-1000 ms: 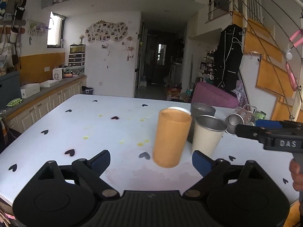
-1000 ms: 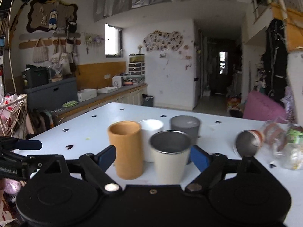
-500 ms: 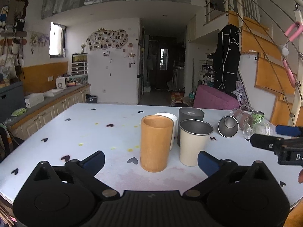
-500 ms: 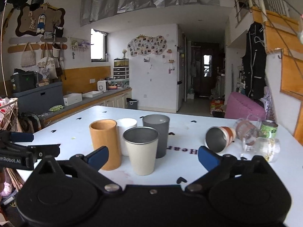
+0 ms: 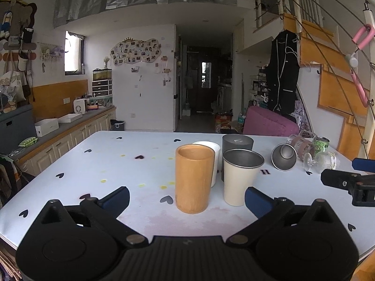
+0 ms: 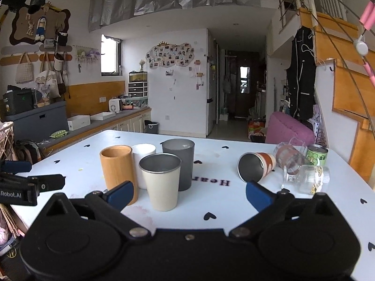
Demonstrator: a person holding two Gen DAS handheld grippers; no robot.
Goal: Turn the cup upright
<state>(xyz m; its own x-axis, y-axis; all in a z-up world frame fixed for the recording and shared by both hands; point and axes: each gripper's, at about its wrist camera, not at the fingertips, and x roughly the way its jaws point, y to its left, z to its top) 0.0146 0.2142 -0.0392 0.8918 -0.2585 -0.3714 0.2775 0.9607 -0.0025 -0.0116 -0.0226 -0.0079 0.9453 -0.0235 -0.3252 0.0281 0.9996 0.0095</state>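
Note:
A steel cup with a brown-and-white sleeve (image 6: 255, 166) lies on its side on the white table, mouth toward me; it also shows in the left wrist view (image 5: 284, 157). An orange cup (image 5: 193, 178) (image 6: 117, 168), a white cup (image 5: 209, 154) (image 6: 143, 161), a cream steel cup (image 5: 241, 179) (image 6: 160, 182) and a grey cup (image 5: 236, 145) (image 6: 179, 161) stand upright in a cluster. My left gripper (image 5: 186, 199) is open and empty in front of the orange cup. My right gripper (image 6: 188, 193) is open and empty, back from the cups.
A glass mug (image 6: 290, 155), a clear jar (image 6: 309, 179) and a green can (image 6: 316, 155) lie or stand at the table's right end (image 6: 346, 187). A purple armchair (image 6: 290, 133) is behind the table. A counter (image 6: 93, 126) runs along the left wall.
Both grippers have pulled back from the cups and risen a little. The orange cup stands upright and still now. Both stay open.

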